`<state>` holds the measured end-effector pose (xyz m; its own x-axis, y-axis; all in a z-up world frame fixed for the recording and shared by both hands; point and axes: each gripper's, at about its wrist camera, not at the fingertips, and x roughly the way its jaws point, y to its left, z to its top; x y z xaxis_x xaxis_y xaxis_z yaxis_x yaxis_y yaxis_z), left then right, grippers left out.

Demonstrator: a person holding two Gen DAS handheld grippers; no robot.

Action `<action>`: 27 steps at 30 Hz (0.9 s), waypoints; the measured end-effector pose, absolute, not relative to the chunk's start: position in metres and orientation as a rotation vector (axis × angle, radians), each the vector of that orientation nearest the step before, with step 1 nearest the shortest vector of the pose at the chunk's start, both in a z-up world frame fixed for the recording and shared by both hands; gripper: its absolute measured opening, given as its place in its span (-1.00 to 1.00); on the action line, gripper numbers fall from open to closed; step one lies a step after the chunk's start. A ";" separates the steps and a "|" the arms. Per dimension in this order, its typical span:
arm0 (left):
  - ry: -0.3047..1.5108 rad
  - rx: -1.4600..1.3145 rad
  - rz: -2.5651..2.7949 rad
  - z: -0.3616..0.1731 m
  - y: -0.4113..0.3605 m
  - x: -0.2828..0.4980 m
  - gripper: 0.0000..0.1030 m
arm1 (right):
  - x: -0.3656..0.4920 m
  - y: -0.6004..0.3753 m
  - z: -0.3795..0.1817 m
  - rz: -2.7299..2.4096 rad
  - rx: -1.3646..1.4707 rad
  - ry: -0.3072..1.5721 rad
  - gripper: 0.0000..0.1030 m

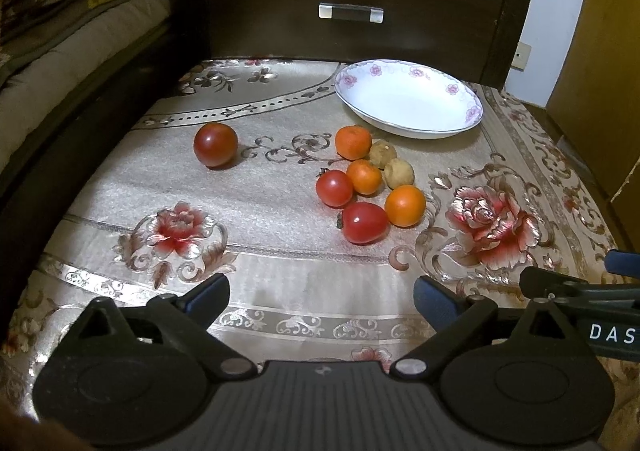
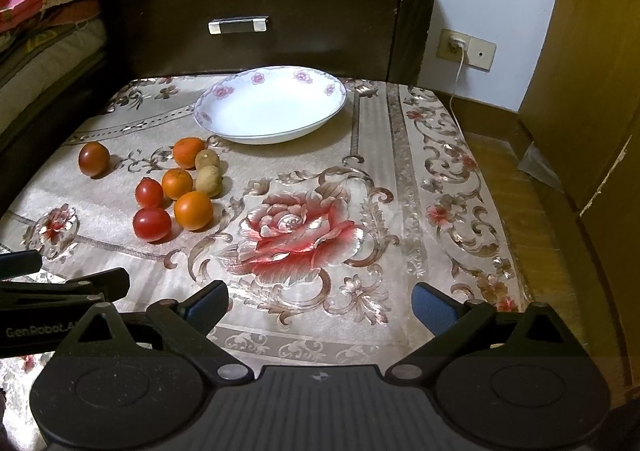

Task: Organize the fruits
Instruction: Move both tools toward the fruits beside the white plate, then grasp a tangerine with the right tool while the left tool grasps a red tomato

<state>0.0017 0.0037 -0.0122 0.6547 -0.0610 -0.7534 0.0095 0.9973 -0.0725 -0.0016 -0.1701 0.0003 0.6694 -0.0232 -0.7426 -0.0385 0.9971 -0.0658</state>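
The fruits (image 1: 366, 187) cluster at centre frame on the table (image 1: 256, 211), just below the empty bowl (image 1: 408, 97). Small, round and soft-skinned, they likely roll; grip gently across the middle. Left tool (image 1: 322, 297) and right tool (image 2: 320, 301) are wide open, empty.

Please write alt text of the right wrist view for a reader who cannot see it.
An empty white bowl stands at the back of a floral tablecloth, with eight small fruits loose on the cloth left of it. The right tongs are open in the foreground, holding nothing.
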 end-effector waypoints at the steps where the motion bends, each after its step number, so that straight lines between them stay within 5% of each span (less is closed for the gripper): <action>1: 0.856 -0.063 -0.040 -0.012 0.004 0.002 0.99 | -0.001 -0.170 0.000 0.011 -0.078 0.840 0.81; 27: 0.820 0.044 -0.029 -0.001 -0.007 -0.001 0.74 | 0.003 -0.163 0.000 0.073 -0.080 0.869 0.50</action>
